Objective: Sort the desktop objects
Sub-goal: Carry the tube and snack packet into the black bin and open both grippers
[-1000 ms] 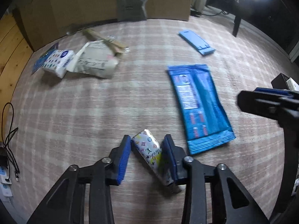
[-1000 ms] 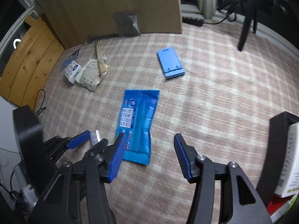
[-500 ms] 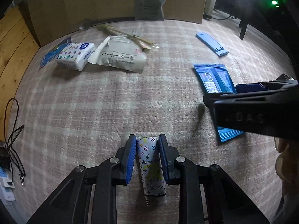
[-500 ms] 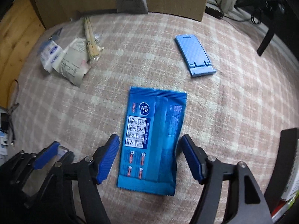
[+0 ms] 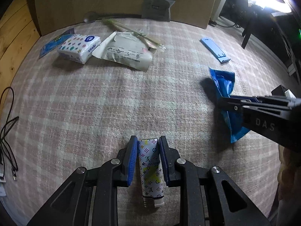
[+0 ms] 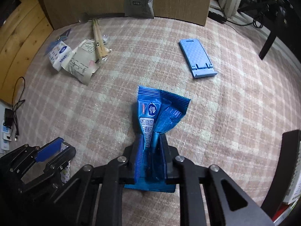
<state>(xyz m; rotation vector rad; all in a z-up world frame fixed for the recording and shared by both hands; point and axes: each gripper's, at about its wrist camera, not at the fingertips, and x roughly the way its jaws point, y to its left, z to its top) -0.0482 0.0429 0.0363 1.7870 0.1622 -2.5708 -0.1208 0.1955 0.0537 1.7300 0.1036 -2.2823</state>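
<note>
We've got both tools loaded: left tool (image 5: 146, 158) clamped on the patterned tube (image 5: 150, 169), lower centre of its frame; right tool (image 6: 150, 154) closing on the blue packet (image 6: 160, 116), crumpled between its pads, centre frame. Neither is placed yet. Left on the surface: tissue pack (image 5: 79, 48), white pouch (image 5: 128, 56) and chopsticks (image 6: 98, 37) upper left, blue stand (image 6: 197, 60) upper right.

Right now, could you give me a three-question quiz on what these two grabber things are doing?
1. True or false: the left gripper holds the patterned tube.
2. What sits between the right gripper's fingers? A) blue phone stand B) blue wipes pack C) chopsticks
3. Fill in: the tissue pack lies beside a white ____.

Key: 1 true; 2 B; 3 pouch.
</note>
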